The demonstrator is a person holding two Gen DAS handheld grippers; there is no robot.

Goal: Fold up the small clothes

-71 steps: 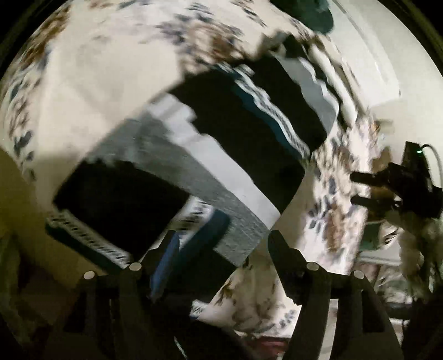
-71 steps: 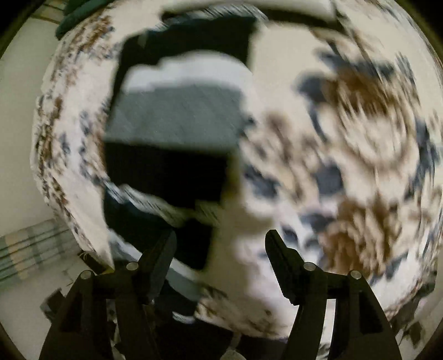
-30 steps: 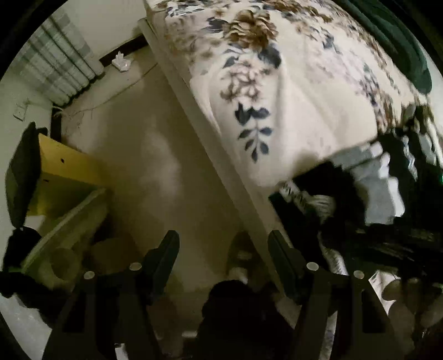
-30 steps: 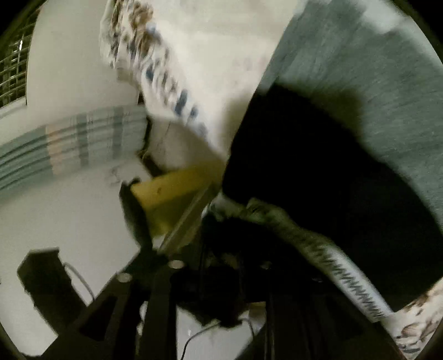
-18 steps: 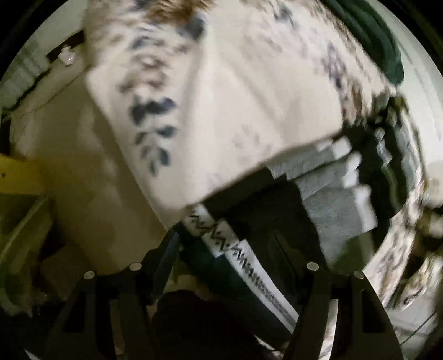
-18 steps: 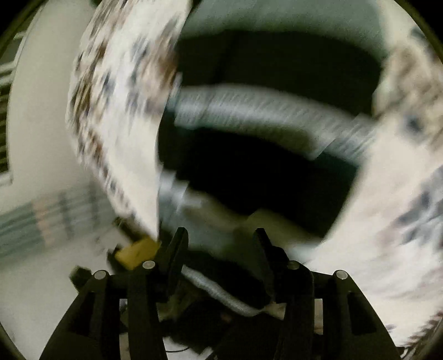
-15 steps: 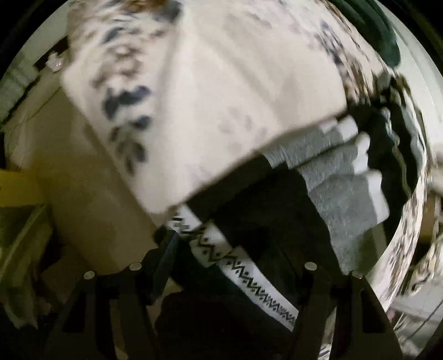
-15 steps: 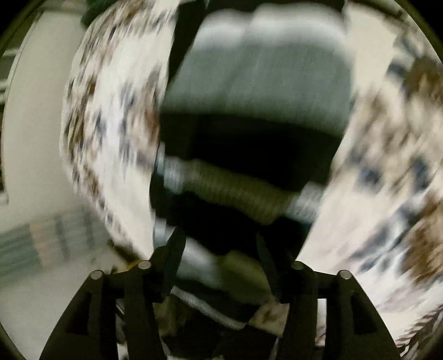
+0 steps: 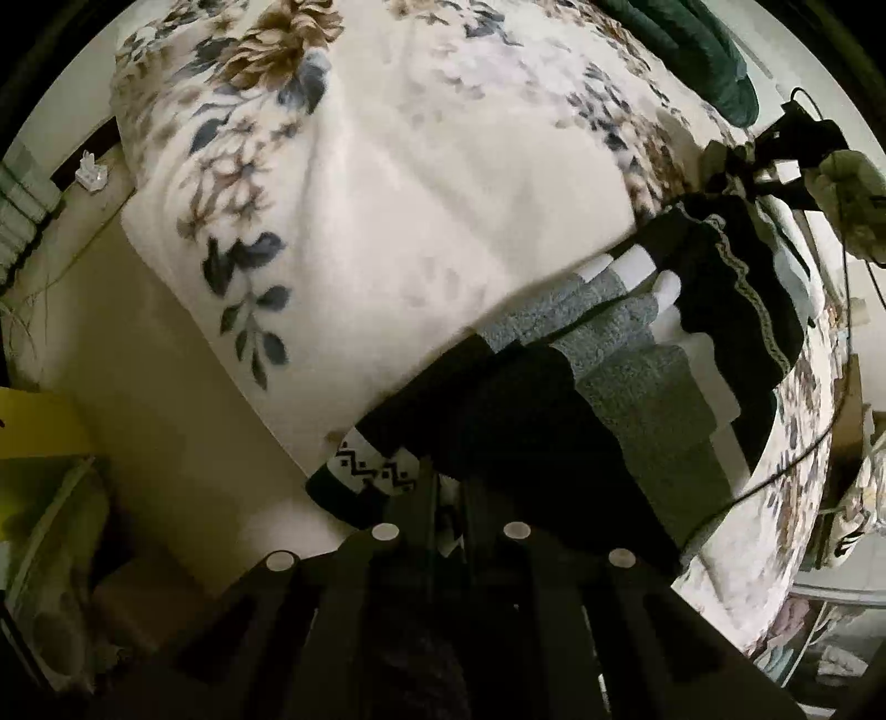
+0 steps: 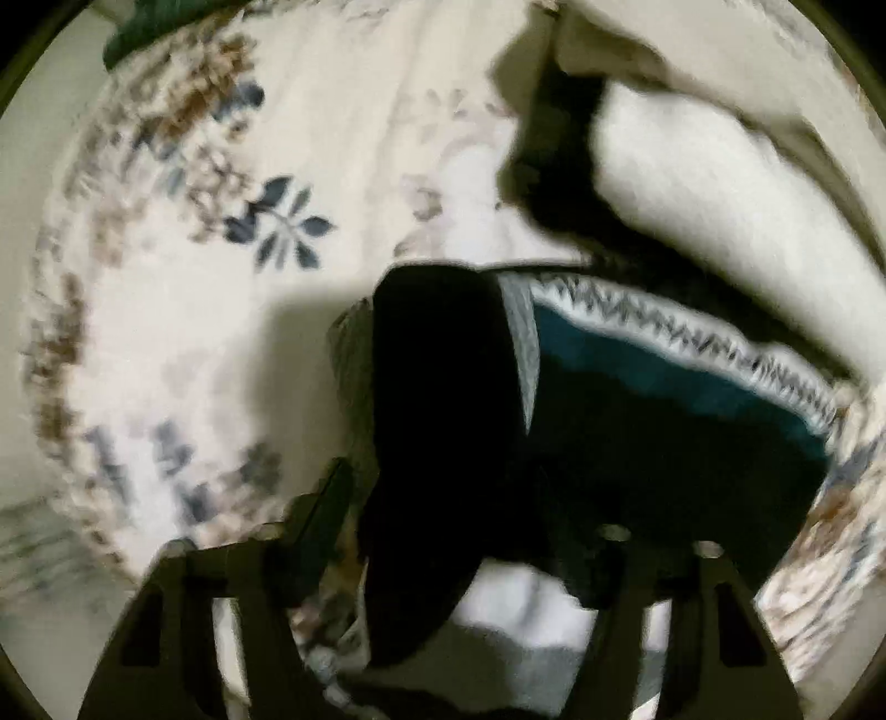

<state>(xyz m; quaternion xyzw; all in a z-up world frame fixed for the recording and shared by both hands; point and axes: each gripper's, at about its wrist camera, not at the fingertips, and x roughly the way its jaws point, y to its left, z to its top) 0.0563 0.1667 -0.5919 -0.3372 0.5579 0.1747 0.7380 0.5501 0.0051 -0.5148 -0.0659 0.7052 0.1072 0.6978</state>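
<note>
While both hand-held grippers clamp the sweater (image 9: 554,432), floral blanket (image 9: 421,183) around, possibly green cloth (image 9: 698,50) beyond.

A cream floral blanket (image 9: 421,183) covers the bed and fills most of both views. A dark green cloth (image 9: 703,50) lies at its far right edge. Left of the bed is pale floor (image 9: 183,399), with a yellow box (image 9: 39,421) at the near left and a small white object (image 9: 91,173) by the far wall.
</note>
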